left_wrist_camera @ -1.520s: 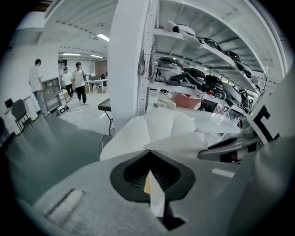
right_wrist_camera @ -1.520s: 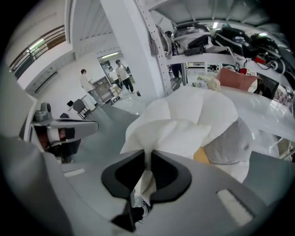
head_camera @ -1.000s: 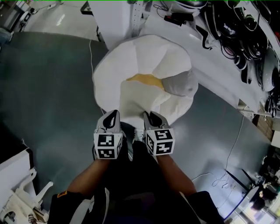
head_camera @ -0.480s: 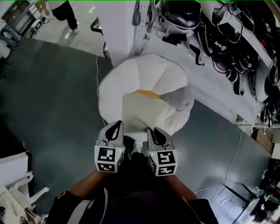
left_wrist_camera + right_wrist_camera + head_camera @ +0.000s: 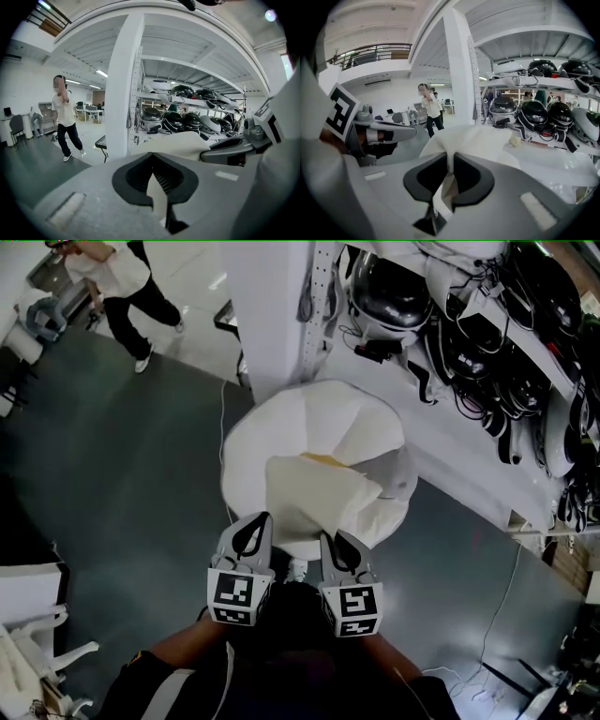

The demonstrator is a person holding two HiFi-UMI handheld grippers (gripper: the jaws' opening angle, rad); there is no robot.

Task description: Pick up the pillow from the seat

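Far off to the left of our jaws, a person walks on the floor, well away from us.

Our left gripper has its jaws closed on the near edge of the pillow. In the left gripper view a thin fold of cream cloth is pinched between them.

The pillow reaches out in front of both jaws, over the round white seat. Its near edge looks lifted. We cannot tell if the far end touches the seat. A yellow thing peeks out just past that far end.

Our right gripper, just beside the left one, has its jaws closed on the same edge, with the cloth bunched up between them. Past the right jaws, helmets sit on shelves.

We think the lift is under way but not done. To do it well, we should raise both hands together at the same height, so the pillow hangs even. We only hold thin folds, so we should squeeze tight and not pull our hands apart, or the cloth may slip out. We should go up slowly until the far end is clear of the seat.
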